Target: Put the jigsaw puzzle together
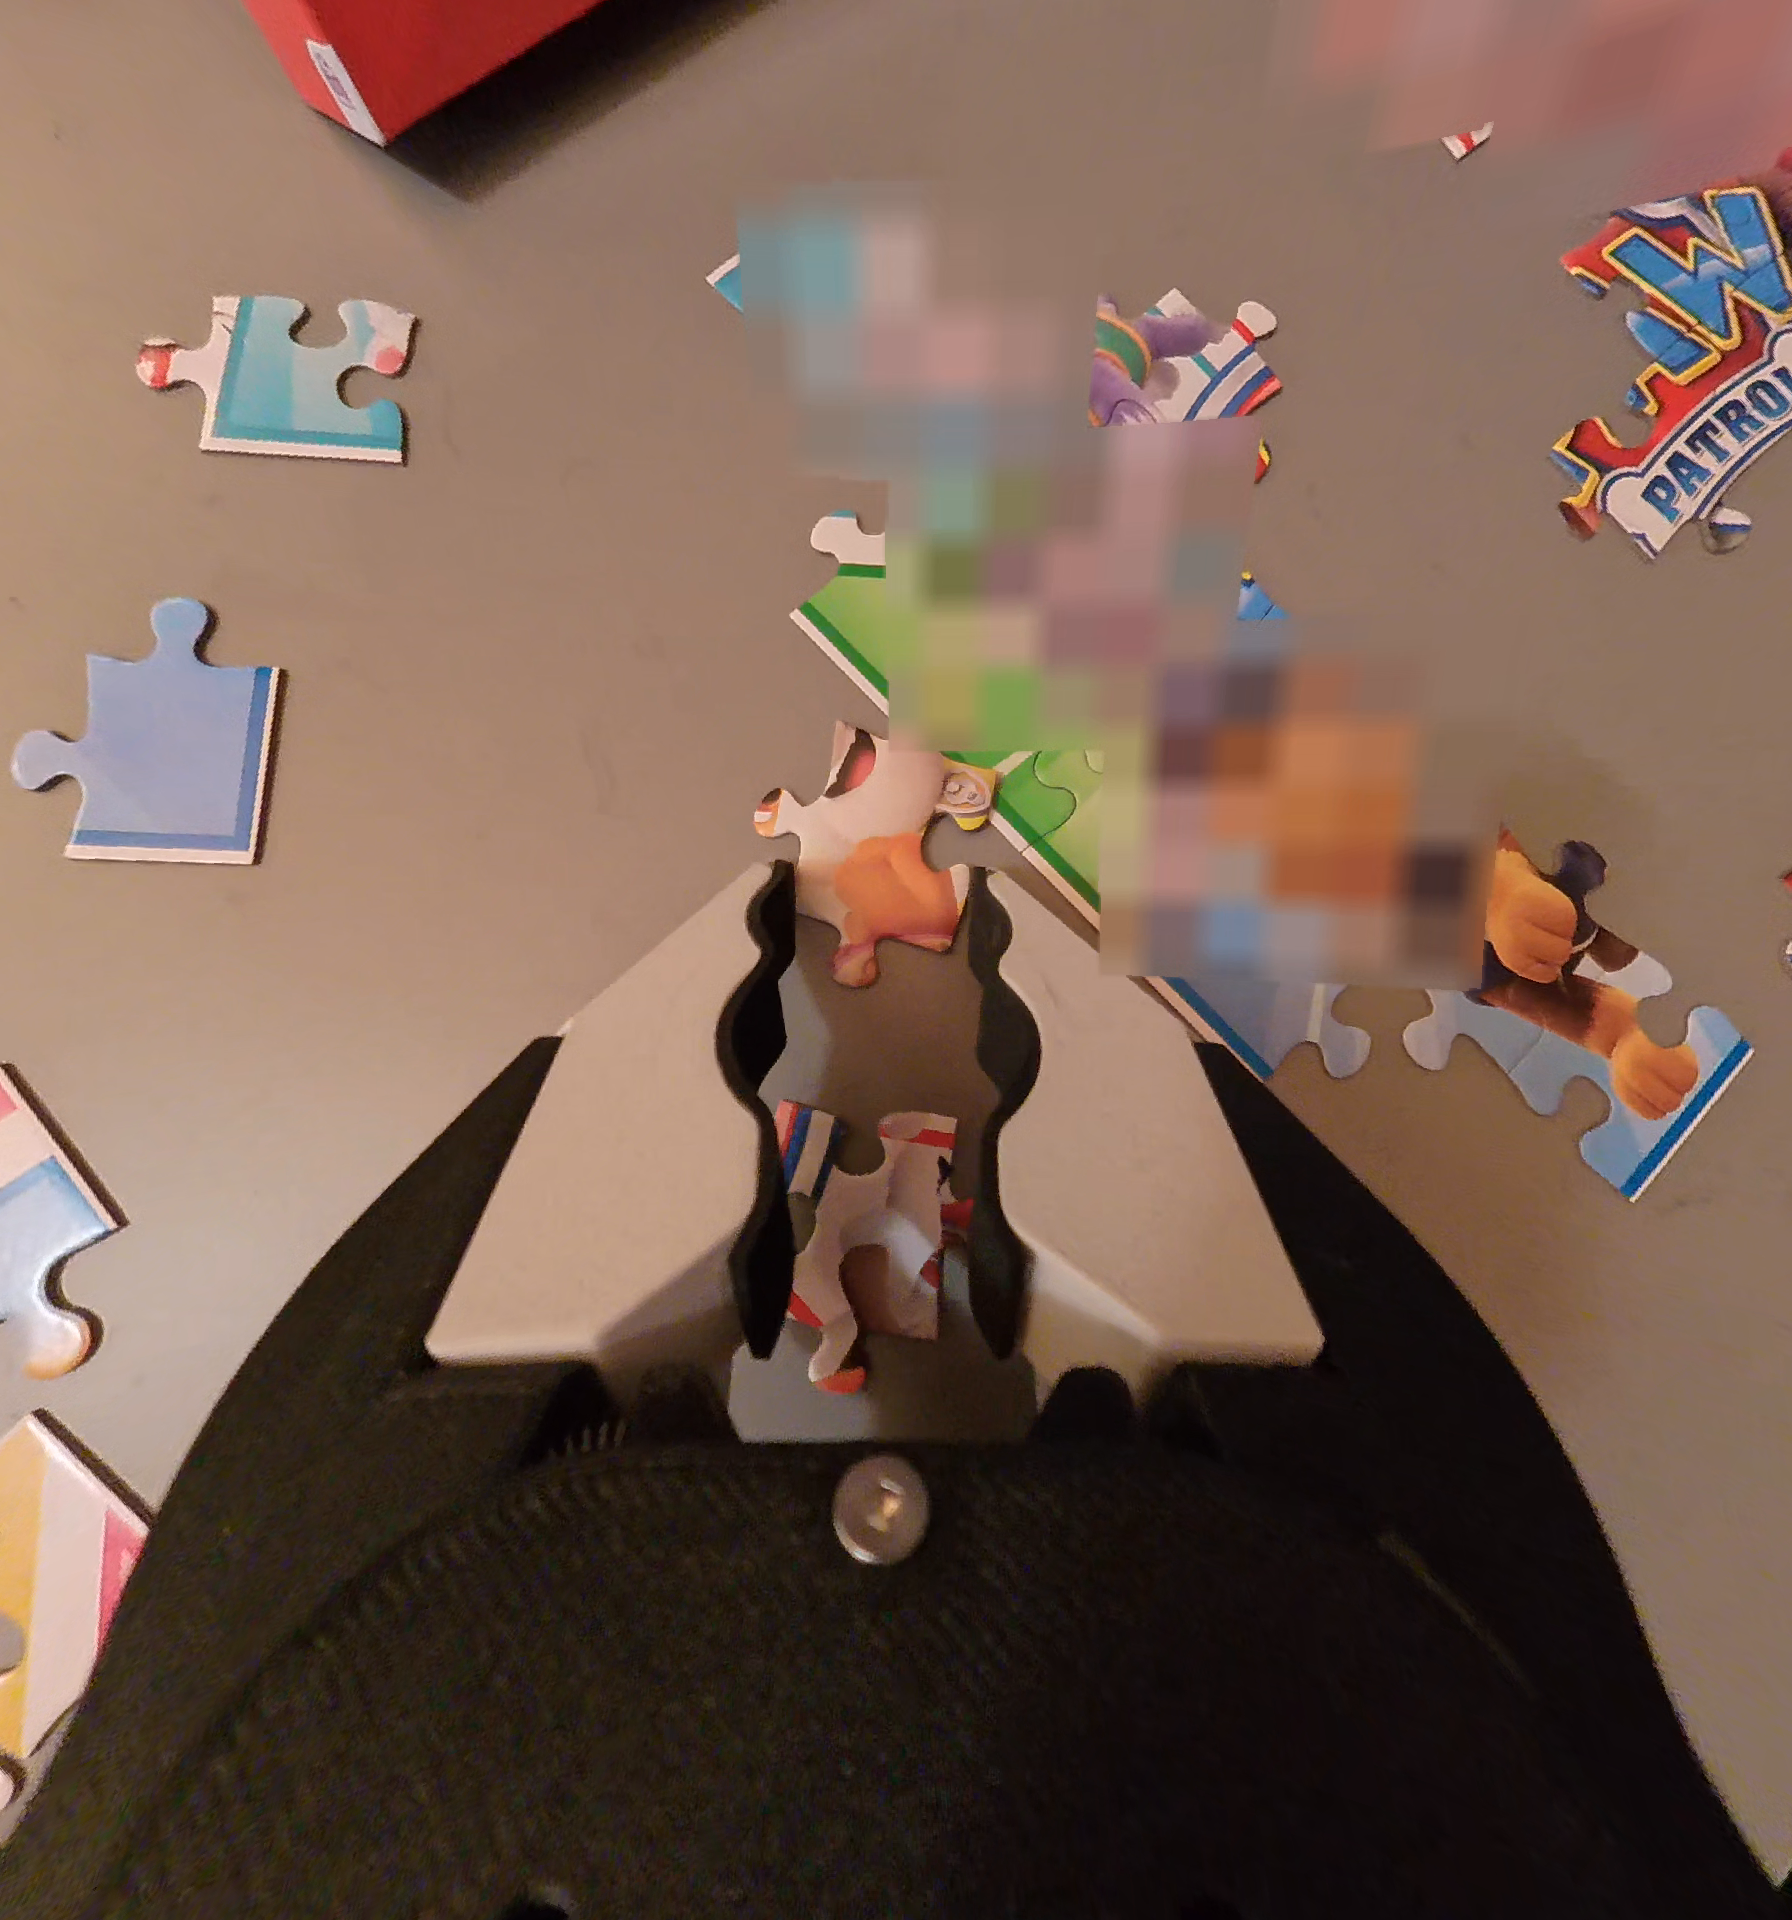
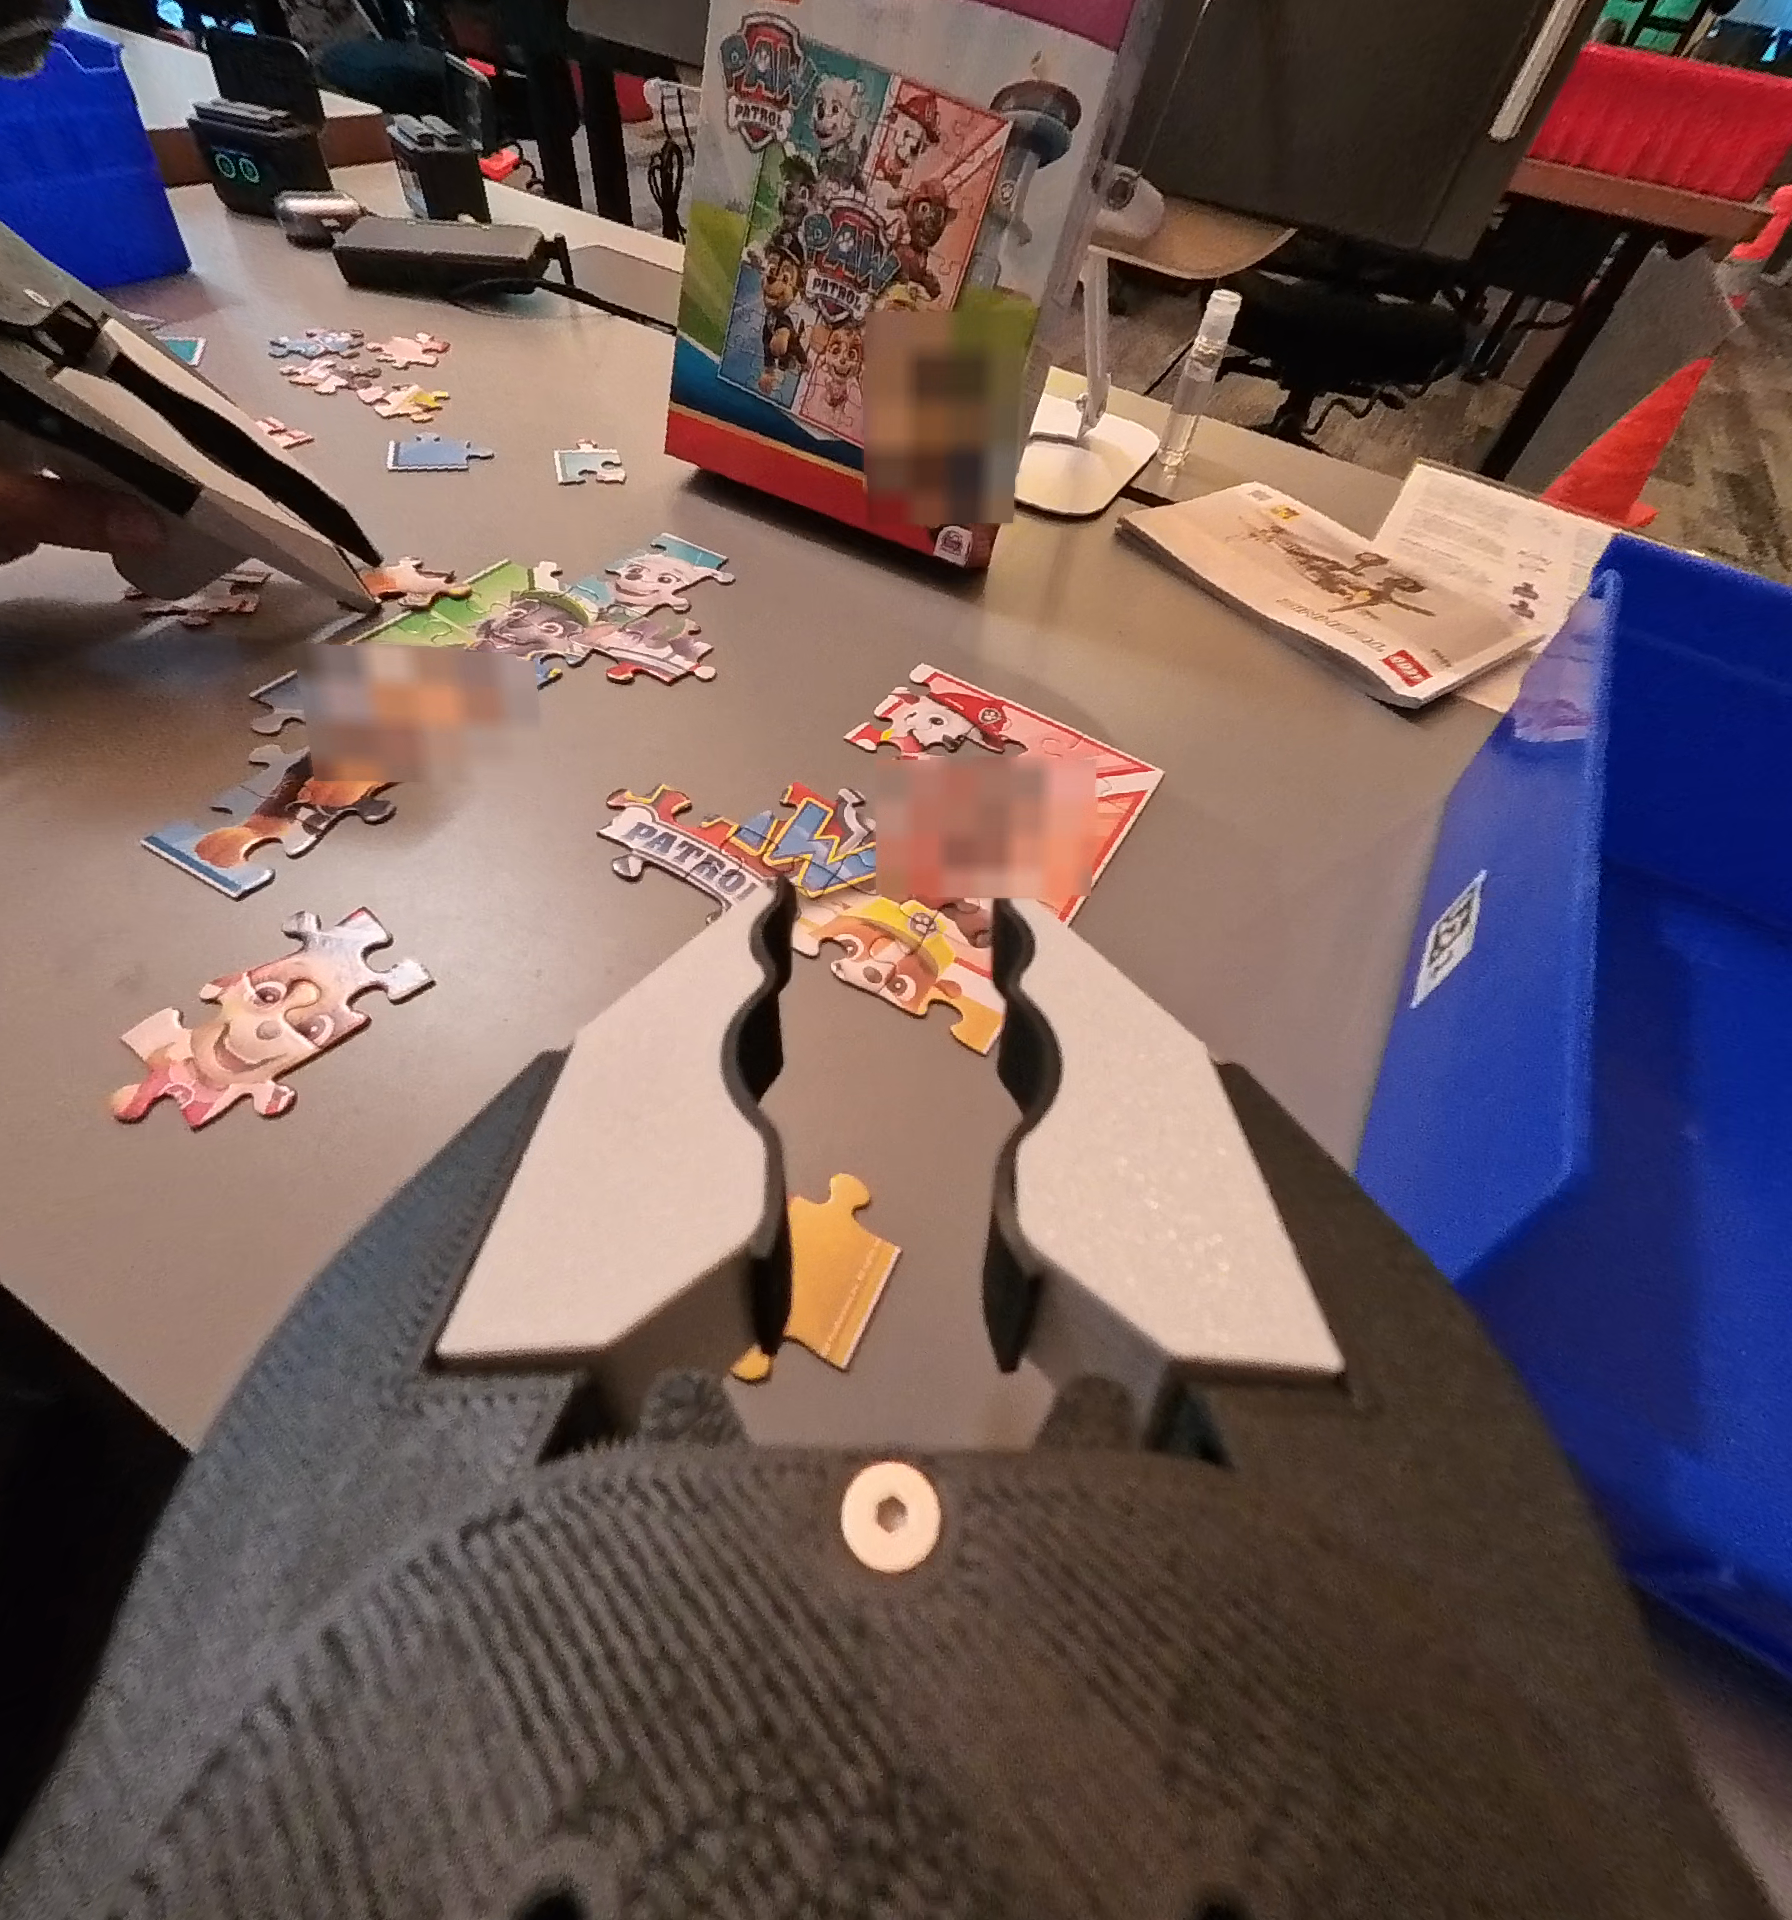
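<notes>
We are seeing the left gripper [image 1: 884,894] gripping a puzzle piece [image 1: 876,831] at its tips: the jaws are standing only partly apart, and the black wavy pads [image 1: 767,914] are pressing on the piece's two side edges. The piece is white and orange cardboard with rounded knobs, and most of it is sticking out past the fingertips. Just beyond the tips on the right, it is lying against the green edge of a partly joined puzzle section [image 1: 1053,831]. In the right wrist view the same gripper [image 2: 367,587] is angling down to the grey table [image 2: 518,935], its tips at the piece [image 2: 414,580] on the surface.

Farther back between the left jaws, another white, red and blue piece [image 1: 871,1236] is showing flat on the table under the fingers. Off to the left of the jaws, a light blue piece [image 1: 159,743] and a teal piece [image 1: 300,379] are lying well apart.

The right gripper [image 2: 894,920] is hovering with its jaws partly open and nothing between the pads. Beyond its tips, a joined cluster of pieces [image 2: 902,956] with yellow, orange and red print is lying flat. Below the gap, nearer the wrist, a yellow piece [image 2: 835,1278] is resting on the table. A blue plastic bin [image 2: 1650,1039] is standing to the right of the jaws, and an upright puzzle box [image 2: 861,260] far ahead.

The fingers are matt grey wedges on ribbed black bodies.
</notes>
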A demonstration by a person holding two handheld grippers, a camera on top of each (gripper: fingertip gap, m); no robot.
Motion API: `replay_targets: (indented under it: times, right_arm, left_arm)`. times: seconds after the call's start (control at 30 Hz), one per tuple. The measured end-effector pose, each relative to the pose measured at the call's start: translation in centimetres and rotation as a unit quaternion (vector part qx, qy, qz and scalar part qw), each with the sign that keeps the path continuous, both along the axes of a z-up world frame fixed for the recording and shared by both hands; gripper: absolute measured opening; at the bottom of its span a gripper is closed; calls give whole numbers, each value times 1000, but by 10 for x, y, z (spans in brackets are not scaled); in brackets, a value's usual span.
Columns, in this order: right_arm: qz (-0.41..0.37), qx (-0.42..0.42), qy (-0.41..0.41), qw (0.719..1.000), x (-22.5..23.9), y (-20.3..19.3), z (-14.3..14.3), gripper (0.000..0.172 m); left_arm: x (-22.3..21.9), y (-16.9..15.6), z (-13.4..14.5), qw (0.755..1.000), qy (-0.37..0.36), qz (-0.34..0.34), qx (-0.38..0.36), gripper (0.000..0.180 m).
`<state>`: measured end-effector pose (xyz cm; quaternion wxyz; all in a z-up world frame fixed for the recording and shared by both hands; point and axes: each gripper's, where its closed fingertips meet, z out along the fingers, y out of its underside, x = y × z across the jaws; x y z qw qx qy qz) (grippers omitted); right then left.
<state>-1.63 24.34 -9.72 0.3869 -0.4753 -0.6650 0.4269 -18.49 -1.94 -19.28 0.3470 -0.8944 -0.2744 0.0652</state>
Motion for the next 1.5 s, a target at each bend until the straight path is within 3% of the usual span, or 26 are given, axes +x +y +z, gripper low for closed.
replay_targets:
  times: [0.3,0.53,0.73,0.9,1.13,1.5]
  right_arm:
    - [-13,0,0,1000,1,9,0,37]
    - [-33,10,1,999,5,23,1,37]
    - [-32,-4,7,999,8,26,0,37]
    - [-25,-8,2,1000,6,23,-8,37]
    - [-33,4,-23,999,2,32,-31,37]
    - [-31,-38,6,999,0,38,-29,35]
  left_arm:
    - [19,23,27,998,11,-32,45,30]
    - [83,104,44,985,10,-157,72,30]
    - [139,181,34,960,-7,-268,74,30]
    - [155,220,21,949,-9,-310,60,30]
    - [160,245,15,943,-12,-328,49,30]
    - [160,255,14,944,-16,-326,49,30]
